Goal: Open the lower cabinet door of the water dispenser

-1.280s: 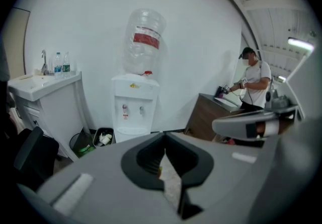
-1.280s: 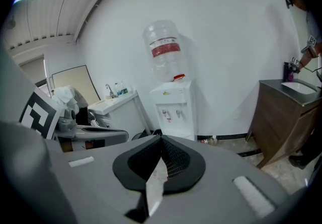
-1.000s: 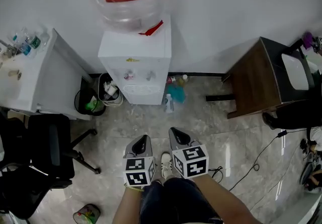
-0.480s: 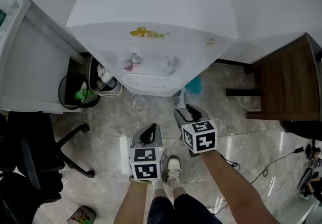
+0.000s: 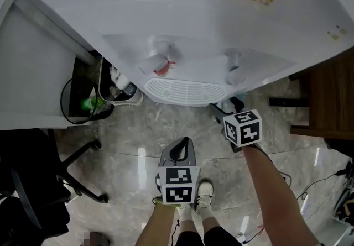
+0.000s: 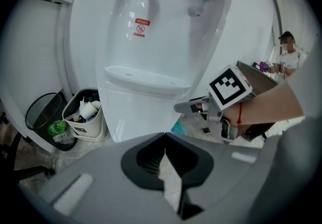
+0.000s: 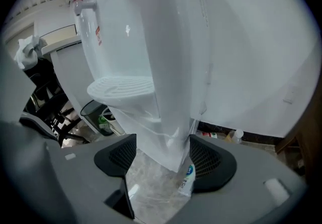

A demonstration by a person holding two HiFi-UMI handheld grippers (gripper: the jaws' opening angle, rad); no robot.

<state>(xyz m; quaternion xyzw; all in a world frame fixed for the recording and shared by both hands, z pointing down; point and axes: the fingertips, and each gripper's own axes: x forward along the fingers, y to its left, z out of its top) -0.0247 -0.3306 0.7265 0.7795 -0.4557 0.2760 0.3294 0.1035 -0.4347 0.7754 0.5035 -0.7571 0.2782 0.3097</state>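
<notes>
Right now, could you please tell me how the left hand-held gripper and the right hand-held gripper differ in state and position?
The left hand-held gripper has its jaws together; the right hand-held gripper has them apart. The right one reaches forward close to the water dispenser, whose lower corner shows between its jaws; the left one hangs back over the floor, farther from the dispenser. Both hold nothing.

The head view looks almost straight down over the water dispenser [image 5: 232, 29], whose top fills the frame close under the lens. From low on the left gripper [image 6: 164, 142], its view faces the dispenser's front, the drip tray [image 6: 146, 76] well beyond the fingertips. The right gripper [image 7: 163, 157] view sits near the dispenser's front corner, just ahead of its fingers. All three share the drip tray.
</notes>
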